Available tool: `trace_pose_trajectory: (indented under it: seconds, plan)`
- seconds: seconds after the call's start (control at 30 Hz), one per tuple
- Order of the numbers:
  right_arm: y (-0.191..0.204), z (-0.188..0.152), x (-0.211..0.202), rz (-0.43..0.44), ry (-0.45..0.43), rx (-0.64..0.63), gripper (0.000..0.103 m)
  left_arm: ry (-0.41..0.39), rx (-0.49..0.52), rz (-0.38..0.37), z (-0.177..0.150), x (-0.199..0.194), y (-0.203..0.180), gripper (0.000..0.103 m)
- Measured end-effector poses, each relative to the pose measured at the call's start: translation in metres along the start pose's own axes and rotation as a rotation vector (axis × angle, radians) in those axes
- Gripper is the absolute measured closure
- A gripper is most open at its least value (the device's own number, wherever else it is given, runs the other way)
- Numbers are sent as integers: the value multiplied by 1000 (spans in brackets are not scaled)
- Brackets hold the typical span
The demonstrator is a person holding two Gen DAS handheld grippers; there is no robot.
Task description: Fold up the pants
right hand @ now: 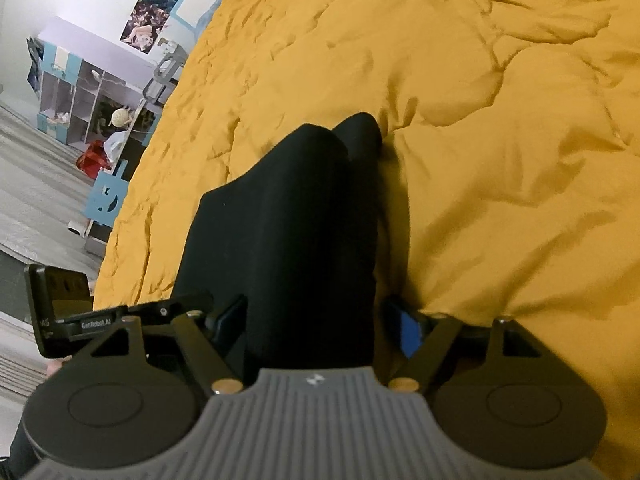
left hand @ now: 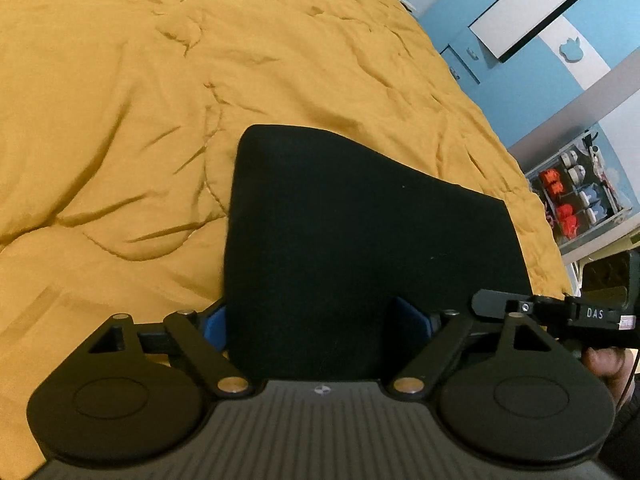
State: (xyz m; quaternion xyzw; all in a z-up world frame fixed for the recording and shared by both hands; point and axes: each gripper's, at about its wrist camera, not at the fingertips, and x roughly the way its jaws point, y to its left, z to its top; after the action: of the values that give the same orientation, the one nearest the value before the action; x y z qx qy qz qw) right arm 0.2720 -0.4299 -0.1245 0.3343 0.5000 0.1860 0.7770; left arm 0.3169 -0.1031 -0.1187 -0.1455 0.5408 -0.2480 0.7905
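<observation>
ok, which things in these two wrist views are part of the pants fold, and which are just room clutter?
Job:
- black pants
- left gripper, jaws open
- right gripper, jaws open
- yellow bedspread, the work surface

Lying about:
- shelf of toys
- blue cabinet
- cubby shelf
- wall posters

Both the left claw [left hand: 320, 322] and right claw [right hand: 316, 320] gape wide.

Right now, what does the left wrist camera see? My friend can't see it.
Black pants lie folded on a yellow blanket, with the open left tongs around their near edge. Blue cupboards stand beyond the bed.
</observation>
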Motion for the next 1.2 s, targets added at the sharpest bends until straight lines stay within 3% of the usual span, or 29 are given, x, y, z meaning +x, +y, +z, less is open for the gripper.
trace_pose_trajectory:
  seconds: [0.33,0.53,0.7,0.77,0.83,0.87,0.97,1.2]
  plan:
    - [10,-3,9,-1,-1,-41,28,2,5,-5,-1,-1,-1,6]
    - [17,-4,12,21,2,-50,36,-2,41,2,-2,-1,-11,8]
    - [16,-4,12,35,-10,-31,53,-21,37,1,-3,-6,-12,22]
    - [13,-3,8,55,-19,-9,68,-28,37,-1,-3,-11,-11,35]
    - [12,-4,3,75,-21,-9,75,-36,38,2,-3,-16,-13,47]
    - [14,-5,1,76,-27,-16,77,-43,44,6,-3,-20,-15,56]
    - [25,-6,-4,74,-43,-43,79,-56,71,17,-3,-30,-26,68]
    - [48,-7,-36,143,-79,-58,81,-84,99,1,-8,-57,-44,72]
